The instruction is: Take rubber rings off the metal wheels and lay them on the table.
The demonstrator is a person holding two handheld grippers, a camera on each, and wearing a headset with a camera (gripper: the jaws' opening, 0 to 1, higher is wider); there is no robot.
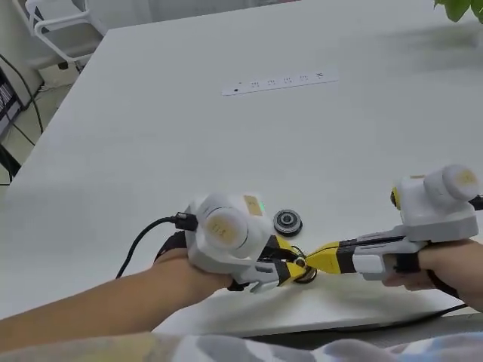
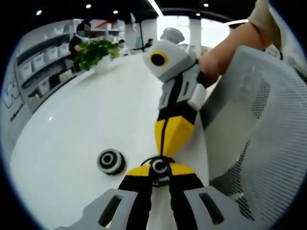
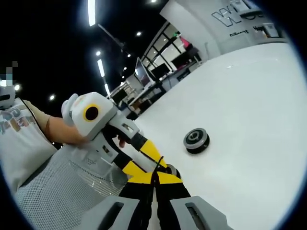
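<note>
Step in hand: we figured we were mid-peel on the first wheel, with the ring started off the rim but nowhere near laid down yet.

Left gripper (image 2: pixel 159 170): its yellow jaws were clamped on the held wheel (image 2: pixel 159 166), one jaw on each side, face-on to that gripper's camera.

Where that wheel was: right between the two gripper tips, over the near edge of the white table (image 1: pixel 226 151). We couldn't tell if it was resting on the top or lifted a touch.

Right gripper (image 3: pixel 153 178): its jaws were pressed together, with a thin black strand running up from between them. We took that for the rubber ring (image 3: pixel 156 166), pinched at its edge.

Ring: in the left gripper view a thin dark loop stood off the wheel's rim toward the right gripper's tip, so we'd say it was only partly off. How much still sat in the groove, we couldn't make out.

Second wheel (image 1: pixel 287 222): it lay flat on the table just beyond the grippers, with nothing touching it and its dark ring still on, as far as we could see.

Next move: the left needs a firm hold on the wheel while the right draws the pinched bit out and around the rim until the ring comes free. Then the ring goes down on bare table.

Gotcha: a strand that skinny could slip the pinch and snap back into the groove.
</note>
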